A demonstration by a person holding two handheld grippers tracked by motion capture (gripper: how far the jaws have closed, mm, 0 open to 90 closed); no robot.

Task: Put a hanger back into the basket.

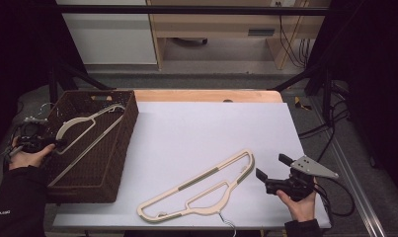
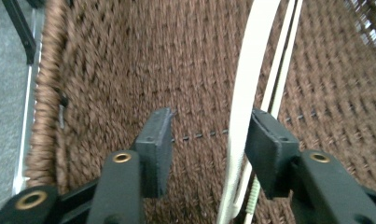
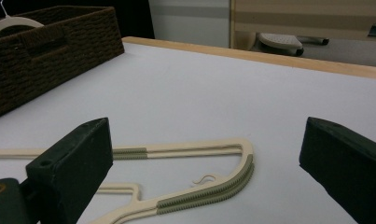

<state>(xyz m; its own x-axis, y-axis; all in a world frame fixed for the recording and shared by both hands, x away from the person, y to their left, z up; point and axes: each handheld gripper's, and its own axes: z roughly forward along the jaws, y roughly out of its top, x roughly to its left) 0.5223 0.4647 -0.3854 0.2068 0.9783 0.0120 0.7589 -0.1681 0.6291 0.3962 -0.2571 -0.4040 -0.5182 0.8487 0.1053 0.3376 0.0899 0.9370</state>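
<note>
The cream hanger [image 1: 199,190] still to be moved lies flat on the white worktop [image 1: 196,133], just ahead and left of the right hand-held gripper [image 1: 270,170], whose jaws are spread wide and empty. Its long axis runs diagonally from near left to far right, with its padded shoulder end closest to that gripper, so the right hand is far nearer. The left hand-held gripper [image 1: 58,144] sits at the wicker basket [image 1: 125,143], jaws parted around the hanger in the basket [image 1: 83,123], not pressing it. Small white lettering on the left sleeve [image 1: 1,213] is too small to read.
</note>
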